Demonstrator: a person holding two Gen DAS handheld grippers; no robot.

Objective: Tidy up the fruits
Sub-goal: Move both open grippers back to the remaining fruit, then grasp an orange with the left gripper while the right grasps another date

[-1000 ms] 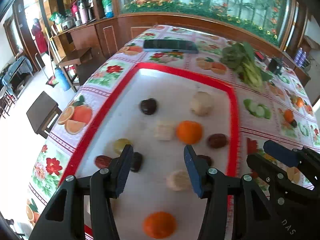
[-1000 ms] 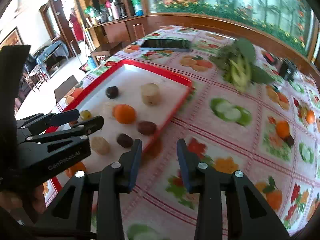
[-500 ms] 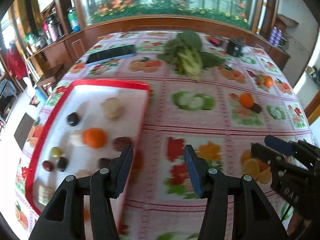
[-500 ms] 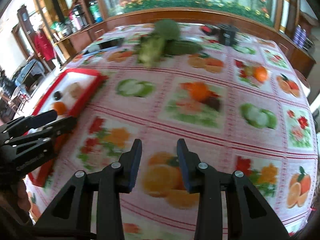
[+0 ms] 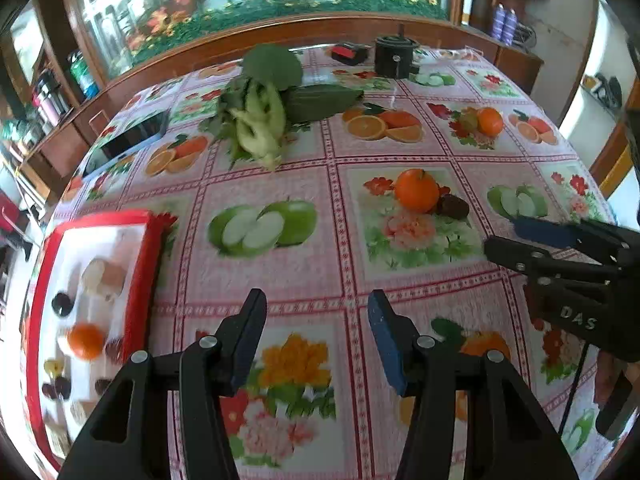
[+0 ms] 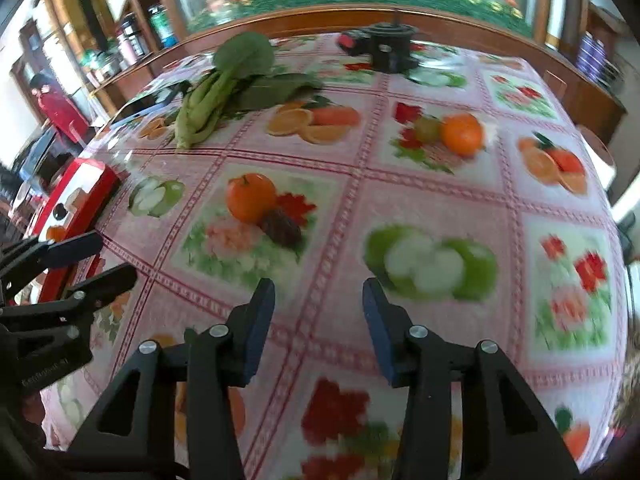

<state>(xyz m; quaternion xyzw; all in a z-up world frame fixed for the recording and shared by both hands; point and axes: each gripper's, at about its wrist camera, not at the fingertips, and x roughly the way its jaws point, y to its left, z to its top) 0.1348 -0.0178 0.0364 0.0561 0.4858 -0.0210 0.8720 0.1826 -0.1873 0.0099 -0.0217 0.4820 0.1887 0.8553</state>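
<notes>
A red-rimmed white tray lies at the far left and holds an orange, several dark fruits and pale pieces. On the fruit-print tablecloth, an orange lies touching a dark fruit; a second orange lies farther back. My left gripper hangs open and empty over the cloth, short of them. In the right wrist view, my right gripper is open and empty too, with the orange and dark fruit ahead to its left. The tray shows at the left edge.
Leafy greens lie at the back of the table. Beside them are a dark tablet and a black round device. A wooden ledge with plants runs behind the table. A person in red stands far off to the left.
Both views have swung right, from over the tray to the open tablecloth. The tray now sits at the left edge. Both grippers stay open and empty.
</notes>
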